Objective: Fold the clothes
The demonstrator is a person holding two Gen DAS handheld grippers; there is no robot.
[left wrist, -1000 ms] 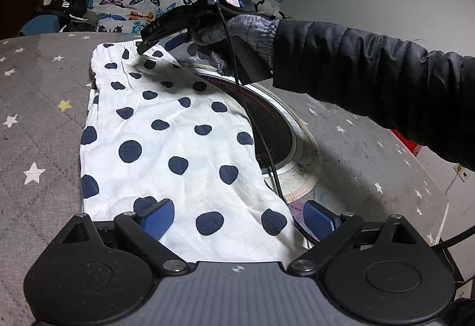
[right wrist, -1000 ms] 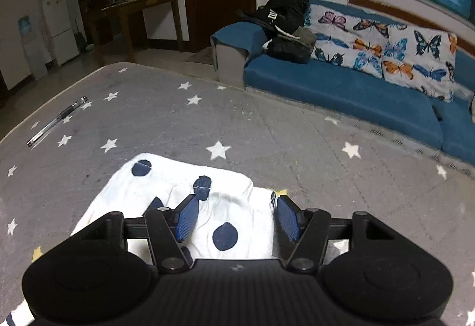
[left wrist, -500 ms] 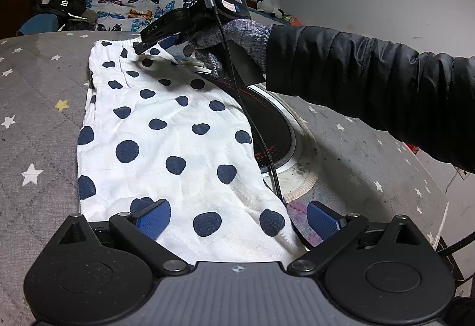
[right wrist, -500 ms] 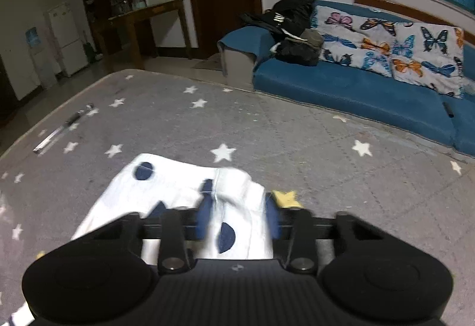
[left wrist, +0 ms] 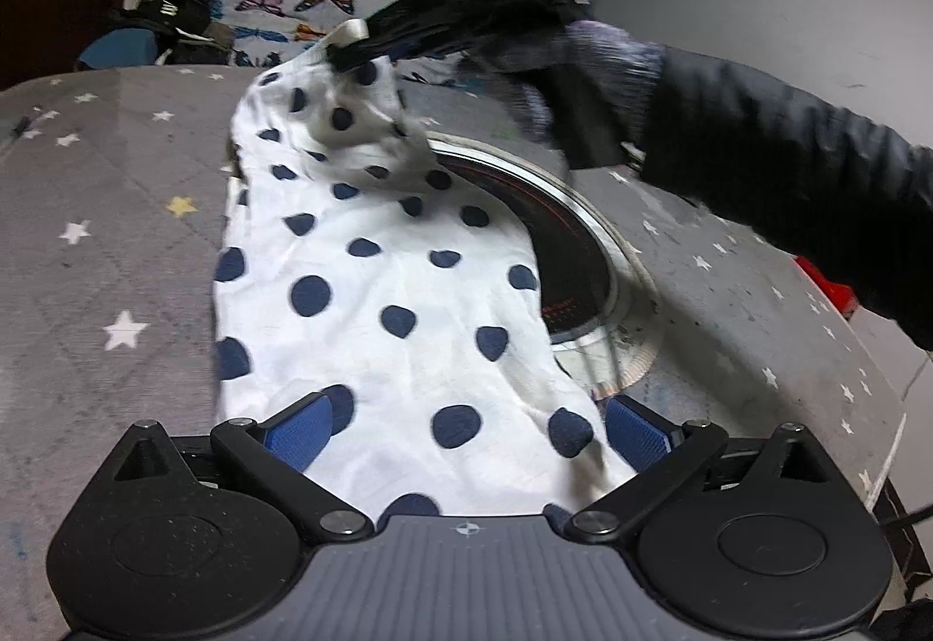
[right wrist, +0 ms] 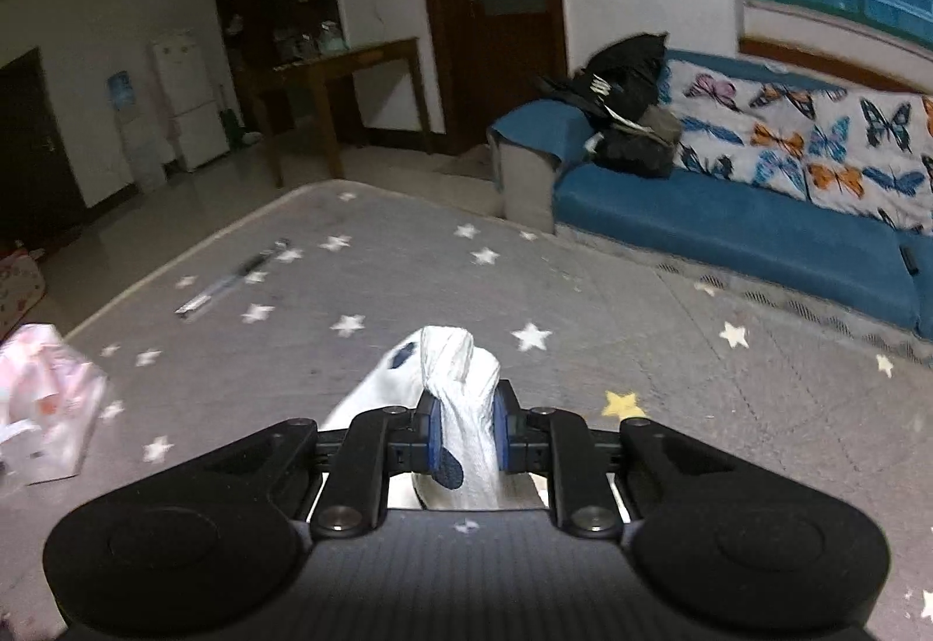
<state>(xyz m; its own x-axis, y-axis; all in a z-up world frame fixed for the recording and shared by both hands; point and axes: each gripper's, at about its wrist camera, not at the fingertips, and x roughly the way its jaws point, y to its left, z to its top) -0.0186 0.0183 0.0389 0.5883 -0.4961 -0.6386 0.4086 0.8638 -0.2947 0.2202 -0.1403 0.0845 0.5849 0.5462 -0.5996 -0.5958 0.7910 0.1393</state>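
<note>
A white cloth with dark blue dots [left wrist: 396, 291] lies on the grey star-patterned table cover [left wrist: 116, 209]. Its near edge runs between the blue pads of my left gripper [left wrist: 466, 434], which stands open and low over it. My right gripper [left wrist: 350, 49], held by a gloved hand in a dark sleeve, is shut on the cloth's far corner and holds it above the table. The fabric hangs bunched below it. In the right wrist view the pinched cloth [right wrist: 460, 367] sticks up between the pads of the right gripper [right wrist: 466, 431].
A round black cooktop [left wrist: 560, 244] is set into the table, partly under the cloth's right side. A pen [right wrist: 233, 279] and a pink-white bag [right wrist: 46, 407] lie toward the table's far left. A blue sofa [right wrist: 729, 227] stands beyond the table.
My right gripper has shut on the cloth's far corner and lifted it off the table, so the far end now hangs crumpled. The left gripper has hardly moved.
</note>
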